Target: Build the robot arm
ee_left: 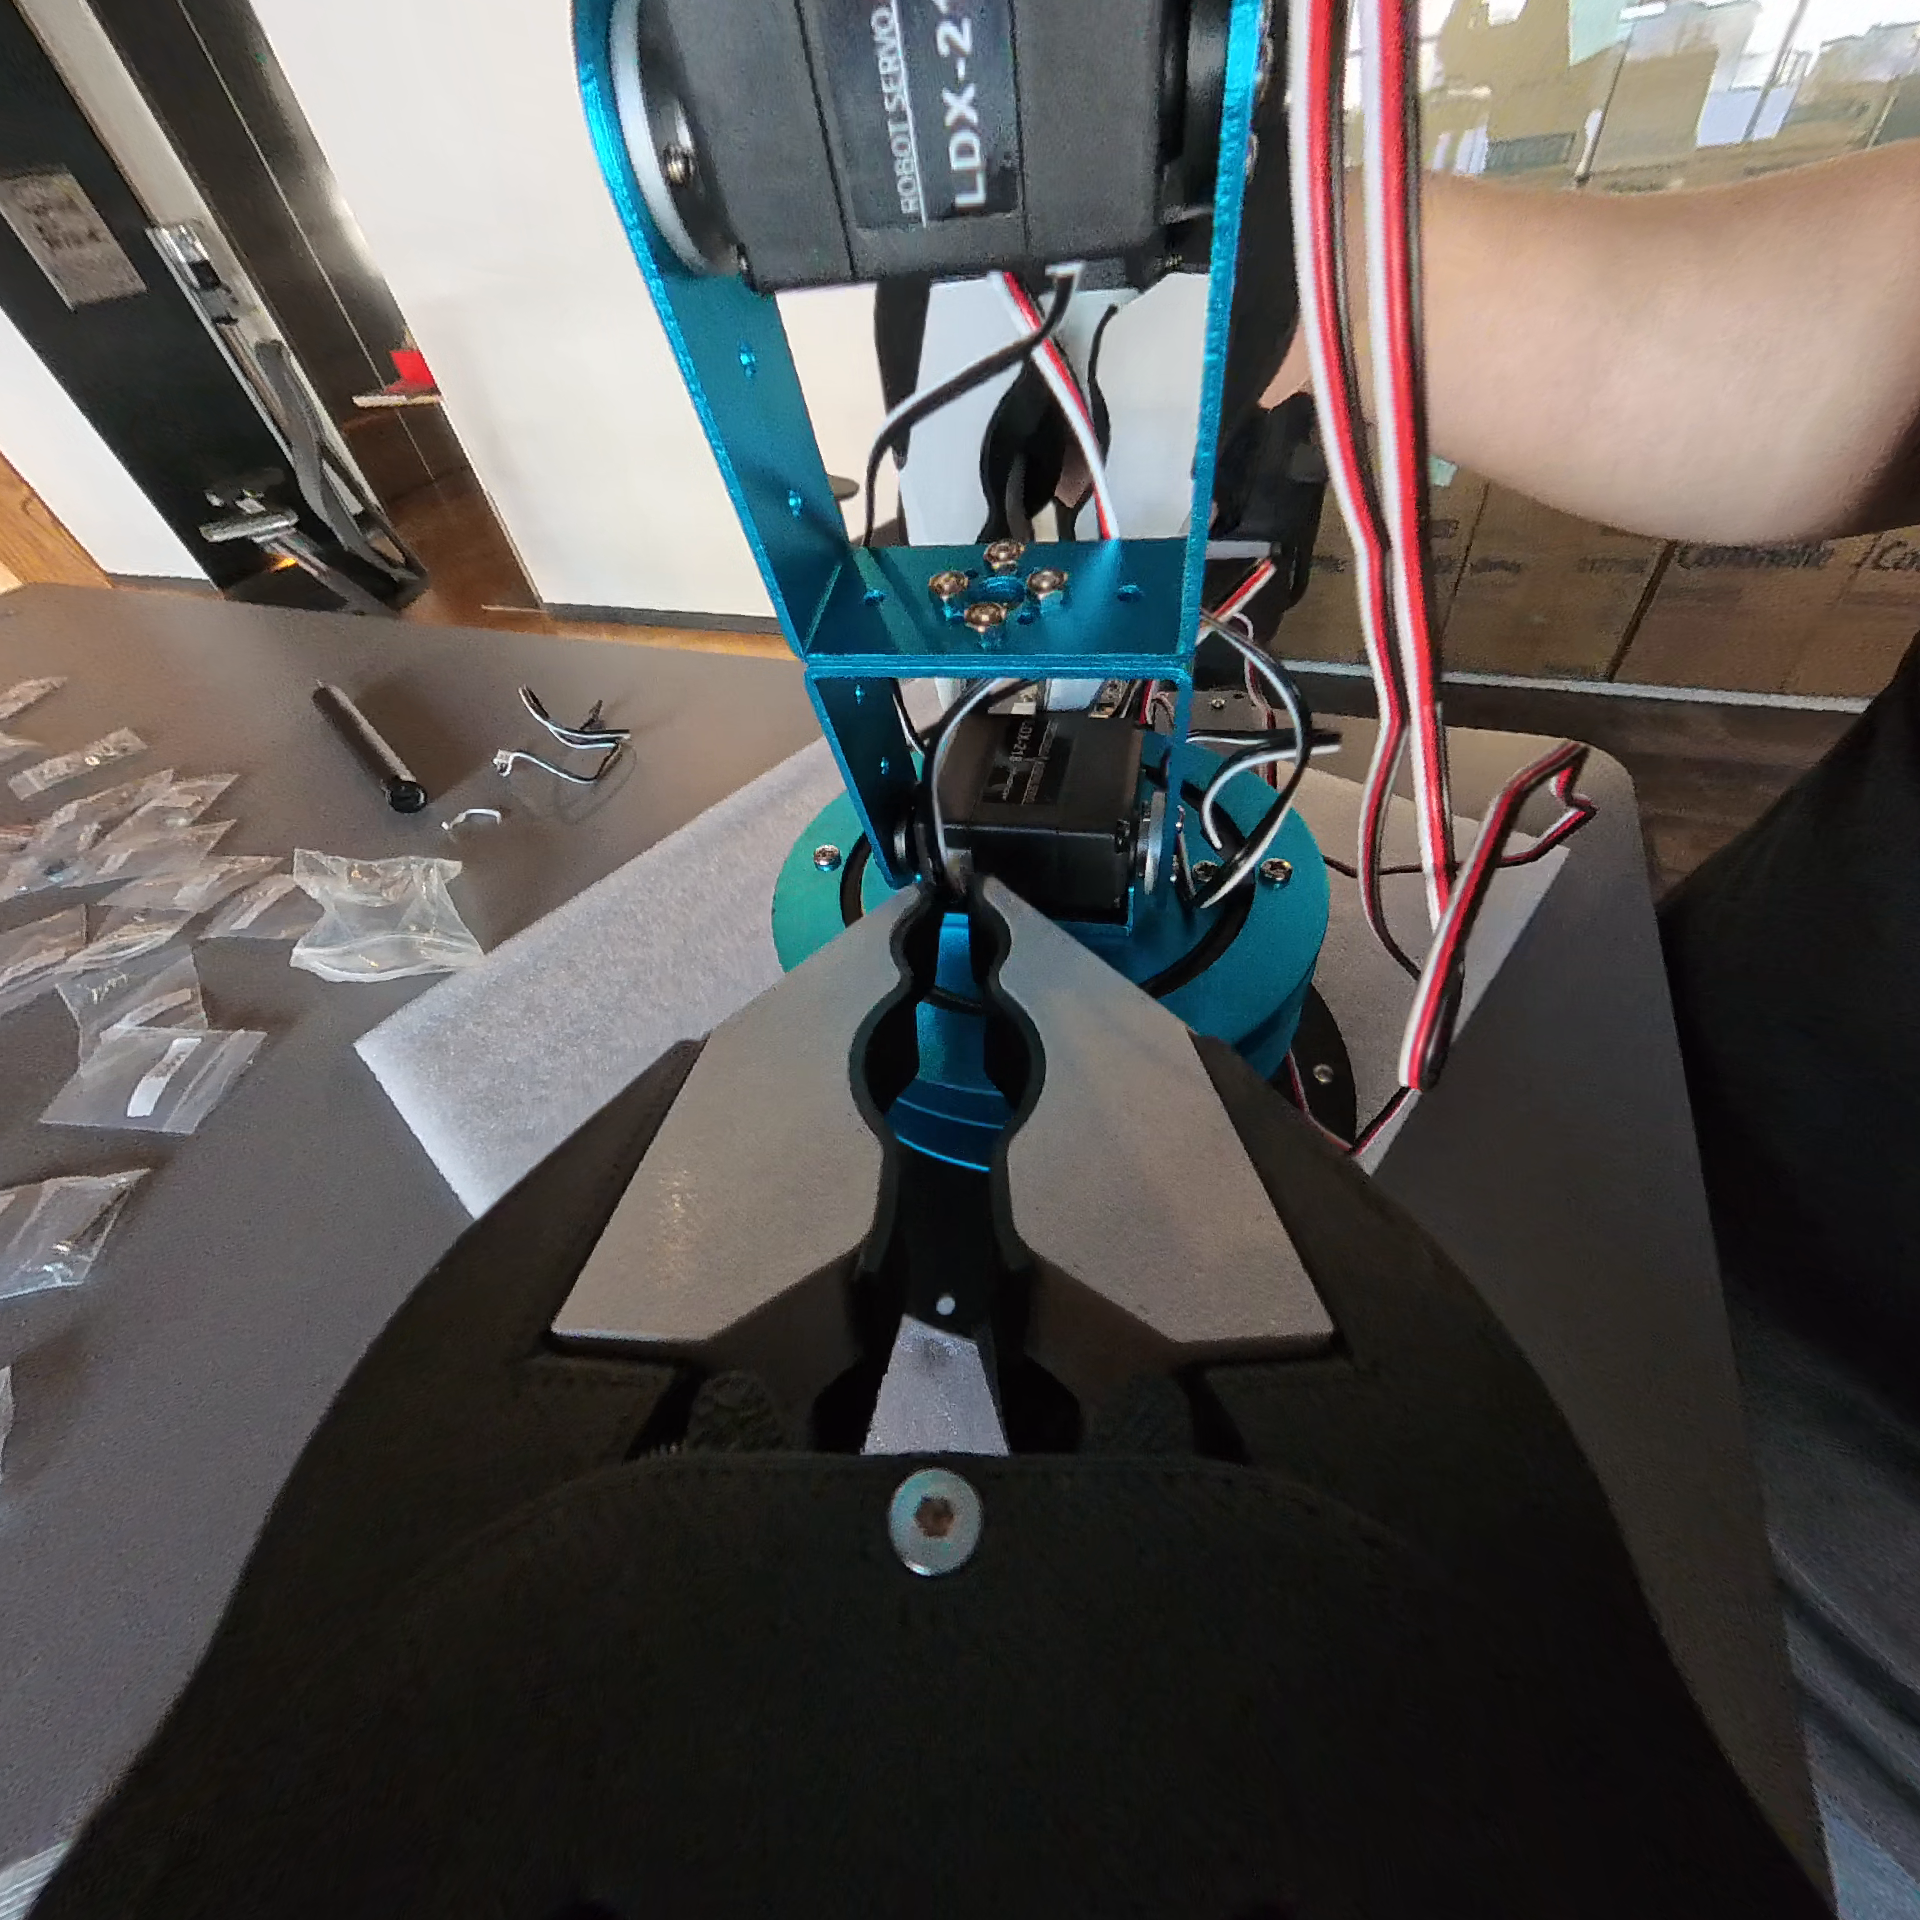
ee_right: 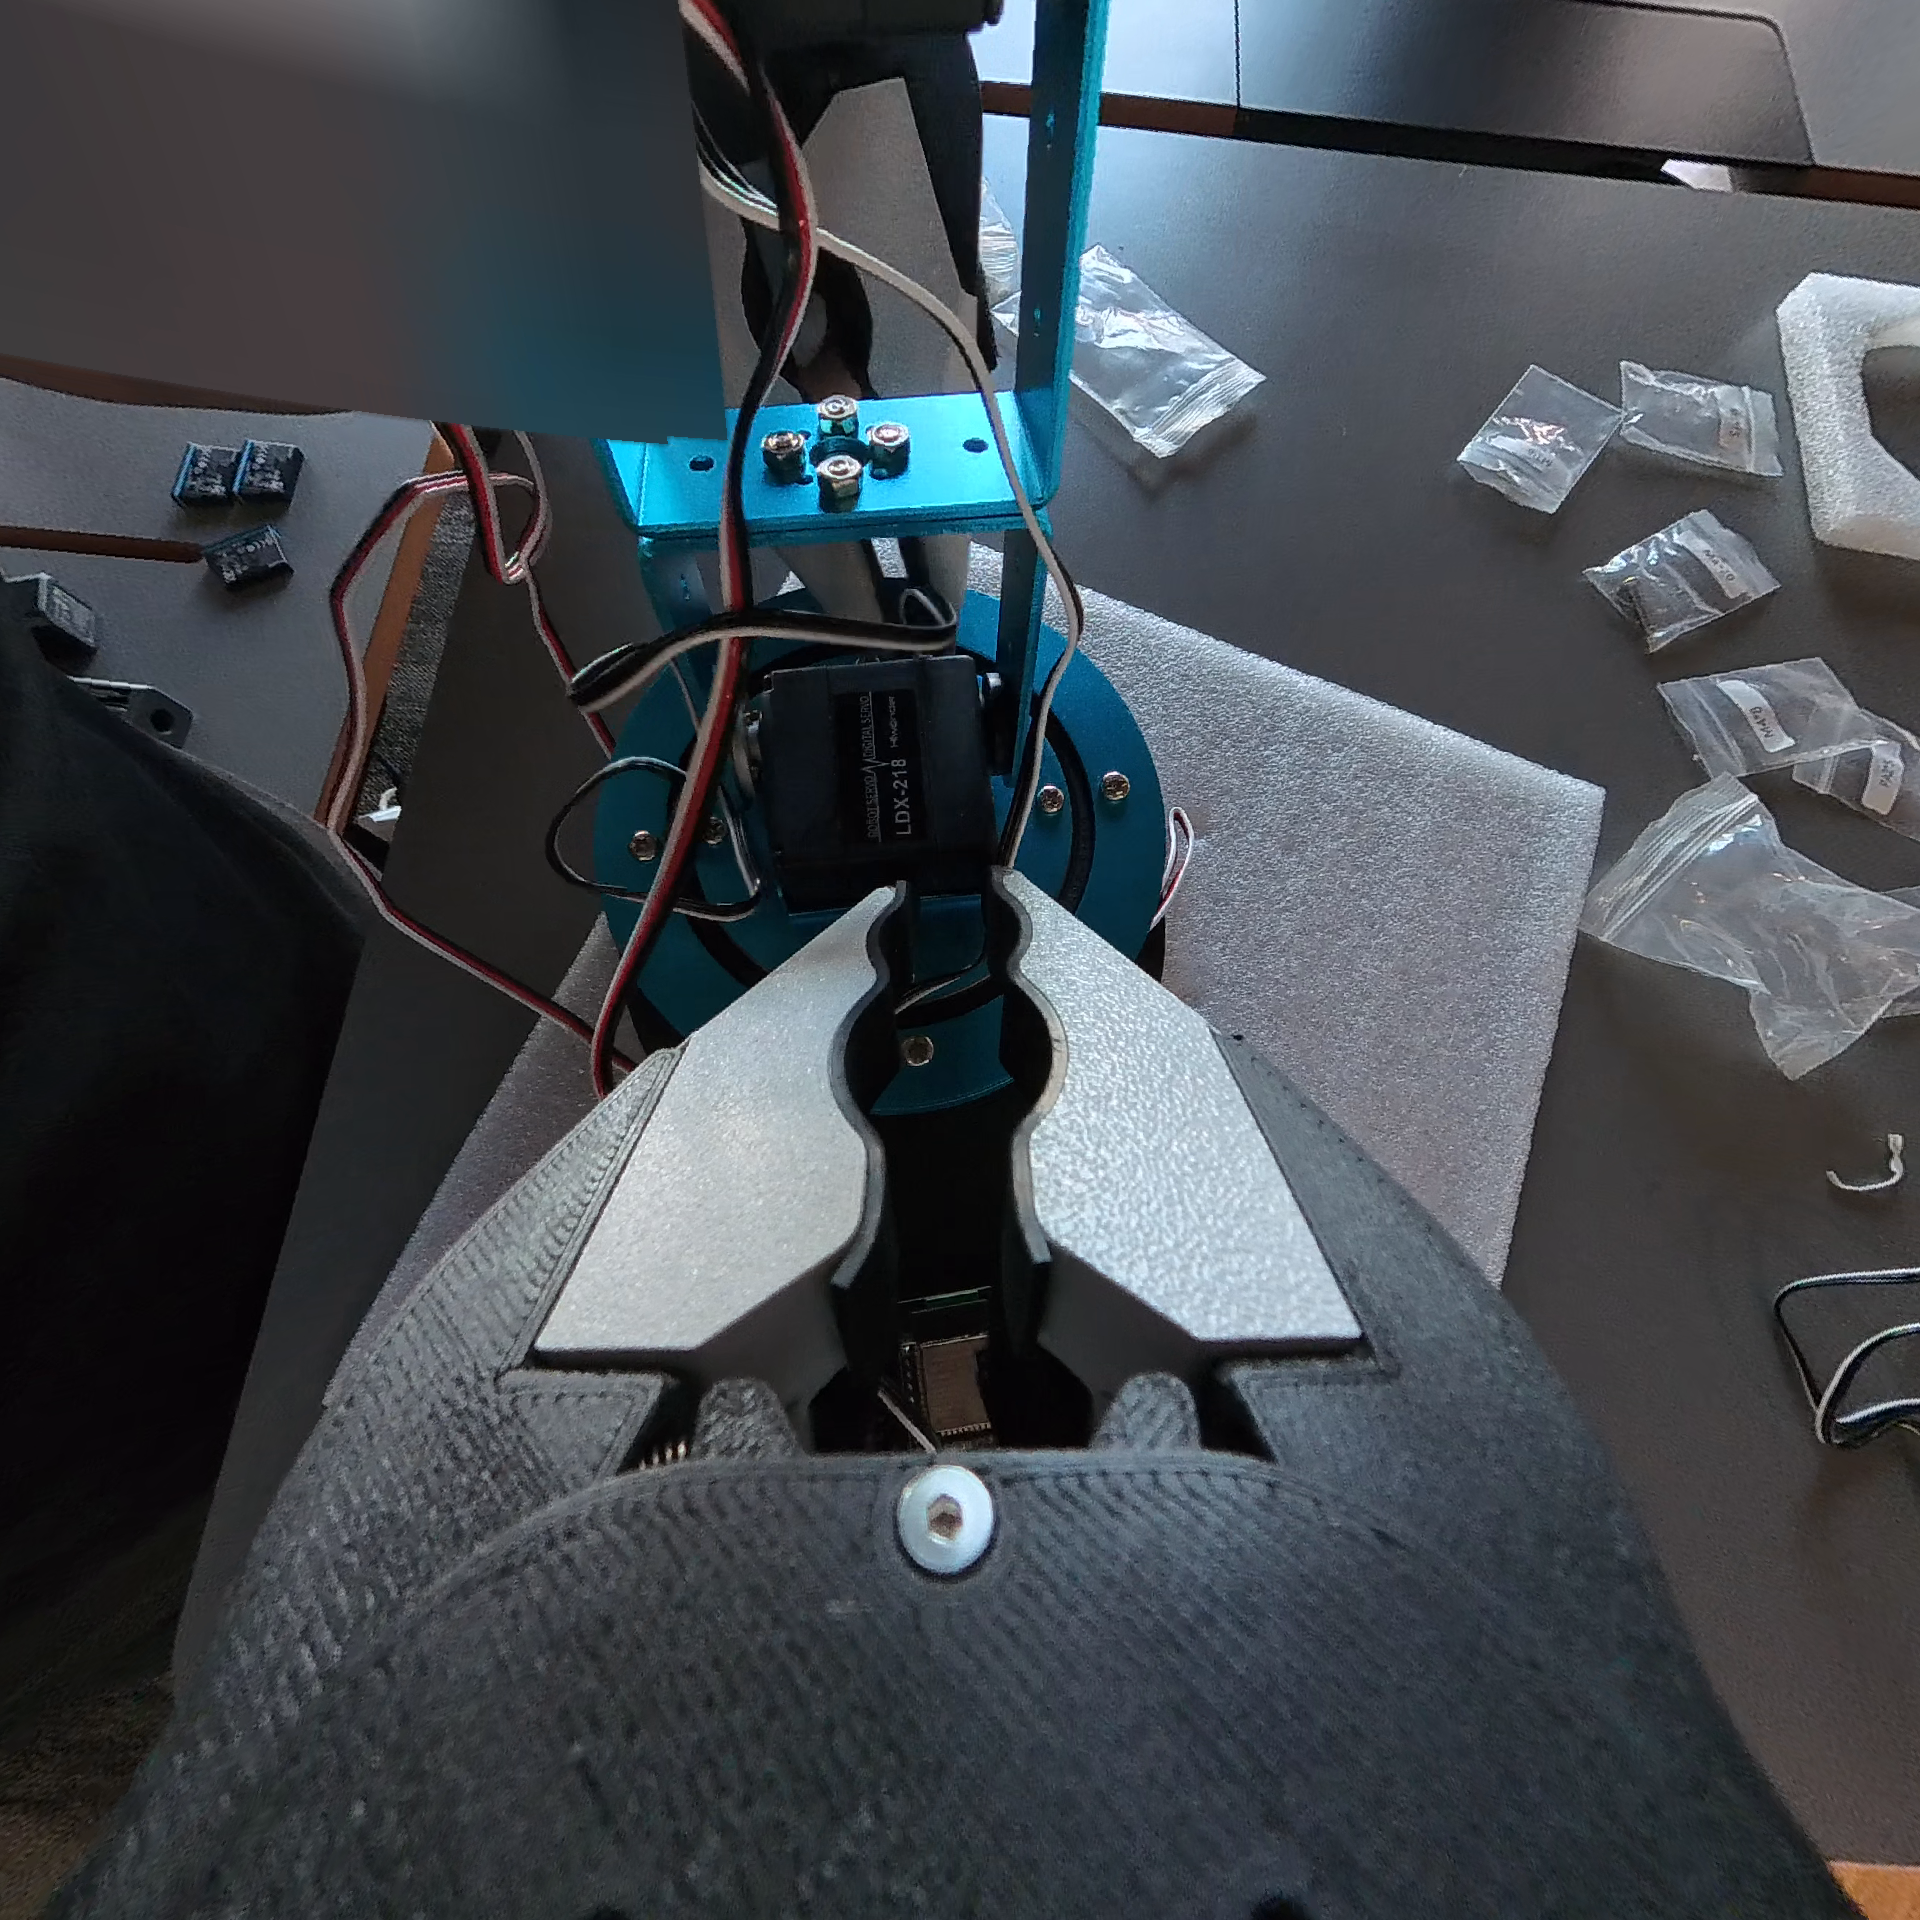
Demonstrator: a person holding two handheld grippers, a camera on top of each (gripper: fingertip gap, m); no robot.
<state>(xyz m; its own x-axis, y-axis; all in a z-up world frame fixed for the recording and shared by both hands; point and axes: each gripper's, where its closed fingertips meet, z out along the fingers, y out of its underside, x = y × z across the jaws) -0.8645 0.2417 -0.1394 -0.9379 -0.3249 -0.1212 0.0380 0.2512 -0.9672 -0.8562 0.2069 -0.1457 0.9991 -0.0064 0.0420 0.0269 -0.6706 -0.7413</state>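
A small blue metal robot arm stands on a round blue base (ee_left: 1247, 935) on a grey foam sheet (ee_left: 623, 935). Its U-shaped bracket (ee_left: 1081, 613) pivots on a black servo (ee_left: 1039, 821), and a second servo (ee_left: 935, 104) sits above. My left gripper (ee_left: 951, 891) is closed on the lower end of the bracket's leg, by the servo horn. From the opposite side, my right gripper (ee_right: 951, 891) is at the foot of the same servo (ee_right: 883, 769) over the base (ee_right: 1101, 748). Its jaws stand narrowly apart, and a black wire (ee_right: 904, 935) runs between them.
Red, white and black servo wires (ee_left: 1361, 416) hang around the arm (ee_right: 790, 208). Small clear parts bags (ee_left: 384, 914) (ee_right: 1766, 914), a black rod (ee_left: 364, 743), loose cables (ee_right: 1849, 1351), small blue modules (ee_right: 239, 473) and a white foam block (ee_right: 1849, 416) lie on the dark table (ee_right: 1662, 1455). A person's forearm (ee_left: 1662, 343) reaches in. The gap from one gripper's tips to the other's is roughly 5 cm.
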